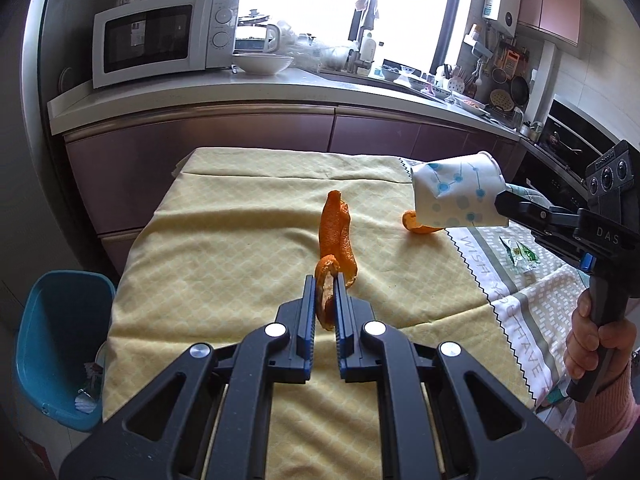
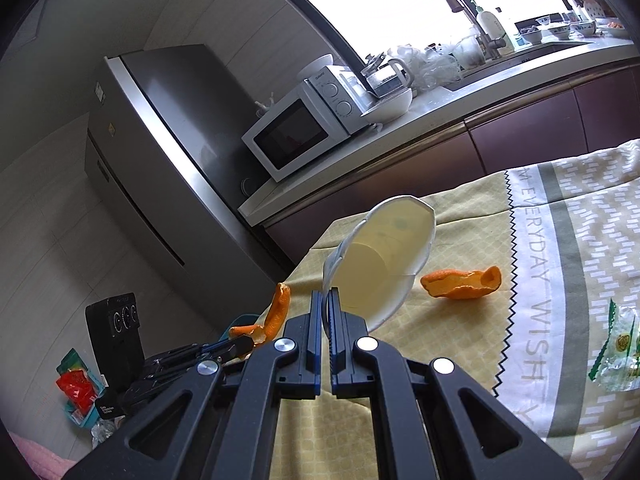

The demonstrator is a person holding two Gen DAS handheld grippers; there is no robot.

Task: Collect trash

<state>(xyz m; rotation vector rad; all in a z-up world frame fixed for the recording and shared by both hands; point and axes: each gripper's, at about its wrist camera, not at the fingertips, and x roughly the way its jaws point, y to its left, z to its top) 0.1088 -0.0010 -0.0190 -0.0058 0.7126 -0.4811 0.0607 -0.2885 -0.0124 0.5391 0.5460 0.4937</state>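
My left gripper (image 1: 324, 280) is shut on a long orange peel (image 1: 336, 236) and holds it above the yellow tablecloth (image 1: 224, 248). The peel also shows in the right wrist view (image 2: 276, 312). My right gripper (image 2: 326, 294) is shut on the rim of a crumpled white paper cup (image 2: 380, 256) with blue dots, lifted over the table; it shows in the left wrist view (image 1: 460, 196). A second orange peel (image 2: 460, 282) lies on the cloth, partly hidden behind the cup in the left wrist view (image 1: 420, 226). A clear green-printed wrapper (image 2: 620, 352) lies on the patterned cloth at the right.
A blue trash bin (image 1: 60, 348) stands on the floor left of the table. A kitchen counter (image 1: 280, 88) with a microwave (image 1: 160, 36) and a white bowl (image 1: 262, 64) runs behind the table. A fridge (image 2: 160, 152) stands at the counter's end.
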